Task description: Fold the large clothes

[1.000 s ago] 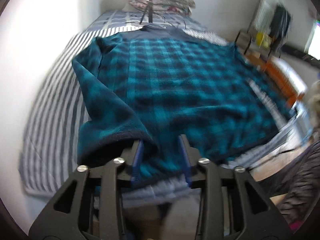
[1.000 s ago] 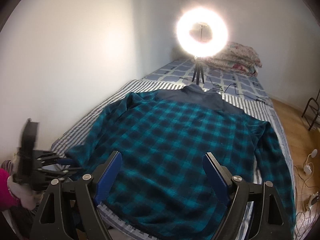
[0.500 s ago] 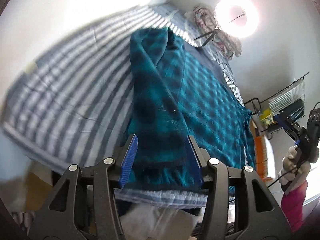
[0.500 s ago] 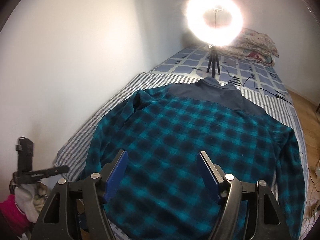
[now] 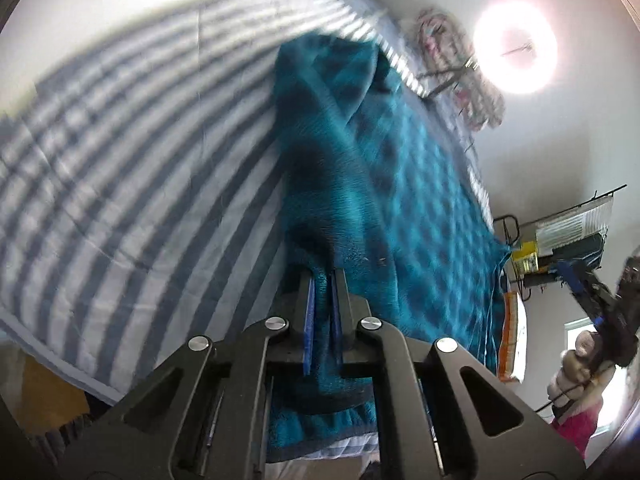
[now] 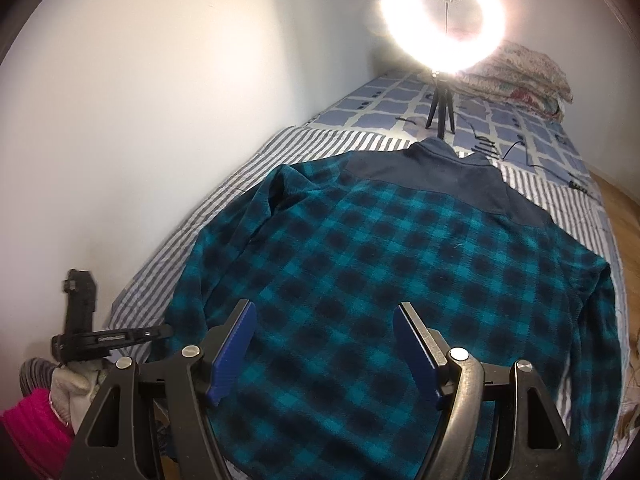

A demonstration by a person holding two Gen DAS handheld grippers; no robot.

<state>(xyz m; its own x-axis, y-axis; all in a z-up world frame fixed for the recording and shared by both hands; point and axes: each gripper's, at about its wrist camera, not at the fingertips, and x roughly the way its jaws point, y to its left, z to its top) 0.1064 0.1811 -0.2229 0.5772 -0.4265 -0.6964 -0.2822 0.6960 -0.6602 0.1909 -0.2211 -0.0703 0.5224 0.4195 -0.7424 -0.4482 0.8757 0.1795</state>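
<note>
Compared with the earlier frame, the left gripper [image 5: 322, 280] had gone from parted jaws to clenched on the left sleeve cuff [image 5: 320, 248] of the teal plaid fleece shirt [image 6: 400, 280]. That shirt lay back-up and spread flat on the striped sheet [image 5: 120, 180], collar toward the ring light [image 6: 442, 20] and its tripod [image 6: 440, 112]. Right gripper [image 6: 324, 344] hovered released over the lower hem, nothing between its blue pads [image 6: 232, 348]. Bare striped sheet lay open between shirt and wall [image 6: 160, 80]; the right sleeve [image 6: 592, 340] ran along the bed's floor-side edge. Pillows [image 6: 520, 76] sat well apart behind the light.
</note>
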